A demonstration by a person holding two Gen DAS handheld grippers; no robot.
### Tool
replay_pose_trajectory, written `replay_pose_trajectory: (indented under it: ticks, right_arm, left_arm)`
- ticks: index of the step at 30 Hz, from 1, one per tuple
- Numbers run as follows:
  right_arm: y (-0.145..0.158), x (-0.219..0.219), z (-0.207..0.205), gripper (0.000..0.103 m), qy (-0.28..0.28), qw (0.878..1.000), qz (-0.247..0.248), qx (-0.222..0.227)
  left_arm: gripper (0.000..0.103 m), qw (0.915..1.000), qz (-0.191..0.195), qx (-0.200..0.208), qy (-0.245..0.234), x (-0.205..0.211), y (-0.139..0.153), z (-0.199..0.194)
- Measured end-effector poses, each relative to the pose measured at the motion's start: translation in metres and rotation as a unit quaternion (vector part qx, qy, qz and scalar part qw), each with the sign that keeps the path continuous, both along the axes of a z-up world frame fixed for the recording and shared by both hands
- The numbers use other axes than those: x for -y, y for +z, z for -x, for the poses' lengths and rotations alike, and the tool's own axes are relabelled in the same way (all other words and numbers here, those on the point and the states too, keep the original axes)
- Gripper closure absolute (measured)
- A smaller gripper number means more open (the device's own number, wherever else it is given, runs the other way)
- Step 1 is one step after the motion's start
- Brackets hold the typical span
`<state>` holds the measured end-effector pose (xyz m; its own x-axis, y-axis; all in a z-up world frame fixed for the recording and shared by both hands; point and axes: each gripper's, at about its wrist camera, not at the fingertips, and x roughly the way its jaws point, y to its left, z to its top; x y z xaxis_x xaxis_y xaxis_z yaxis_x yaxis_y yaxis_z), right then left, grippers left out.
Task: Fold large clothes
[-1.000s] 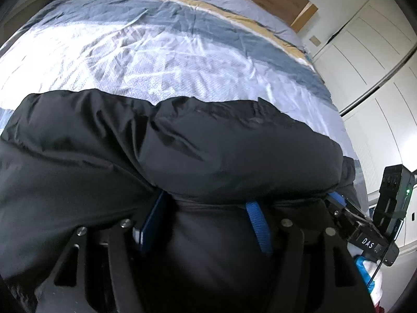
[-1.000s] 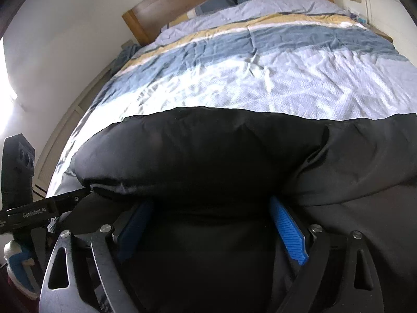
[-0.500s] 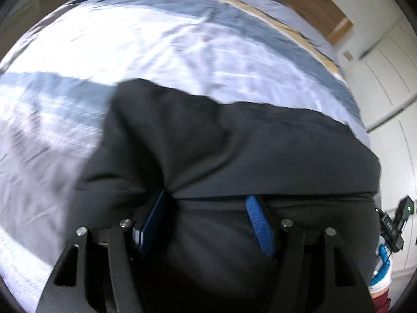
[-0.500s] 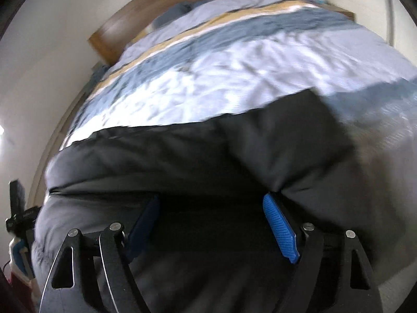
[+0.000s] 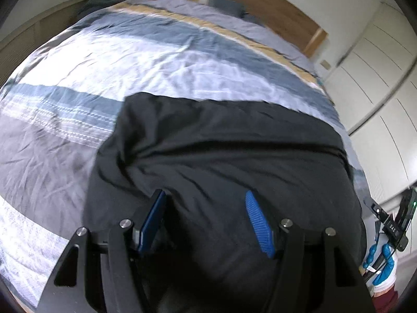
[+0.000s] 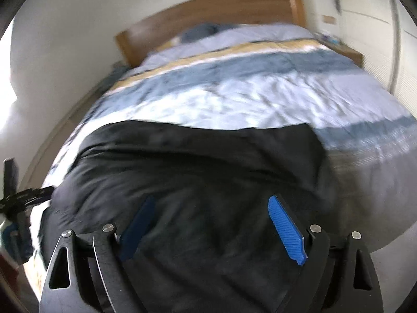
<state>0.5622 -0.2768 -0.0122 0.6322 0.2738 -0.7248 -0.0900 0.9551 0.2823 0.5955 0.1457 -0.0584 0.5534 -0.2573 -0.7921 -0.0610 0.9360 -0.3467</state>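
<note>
Both jaws stand wide, the right gripper [image 6: 212, 228] opening, left gripper [image 5: 206, 220] released, over black padded jacket [image 5: 221, 151] on striped duvet [image 5: 156, 62].

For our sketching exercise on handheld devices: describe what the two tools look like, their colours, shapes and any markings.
Left tool: black frame with triangular cut-outs, silver bolts, blue ribbed pads. Right tool: same build; seen from the left camera it carries a black box marked "DAS" with a green light, gripped in a blue-and-white glove.
</note>
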Motion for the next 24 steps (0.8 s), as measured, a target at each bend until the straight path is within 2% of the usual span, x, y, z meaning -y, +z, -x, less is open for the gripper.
replay_pose_trajectory:
  ticks: [4, 8, 13, 24]
  right_arm:
    - [-0.004, -0.034, 0.013, 0.012, 0.044, 0.999, 0.005, 0.005]
    - [-0.025, -0.041, 0.019, 0.008, 0.046, 0.999, 0.016, -0.015]
    - [-0.042, -0.015, 0.027, 0.007, 0.015, 0.999, 0.011, -0.028]
    - [-0.046, 0.043, 0.054, 0.007, -0.048, 0.997, 0.025, -0.055]
  left_arm:
    - [0.041, 0.9999, -0.009, -0.011, -0.007, 0.008, -0.014, 0.011]
    - [0.041, 0.9998, -0.004, -0.017, 0.012, -0.006, -0.032, 0.019]
    - [0.041, 0.9990, -0.001, -0.026, 0.035, -0.034, -0.047, 0.029]
    - [0.041, 0.9956, -0.001, -0.051, 0.079, -0.078, -0.054, 0.060]
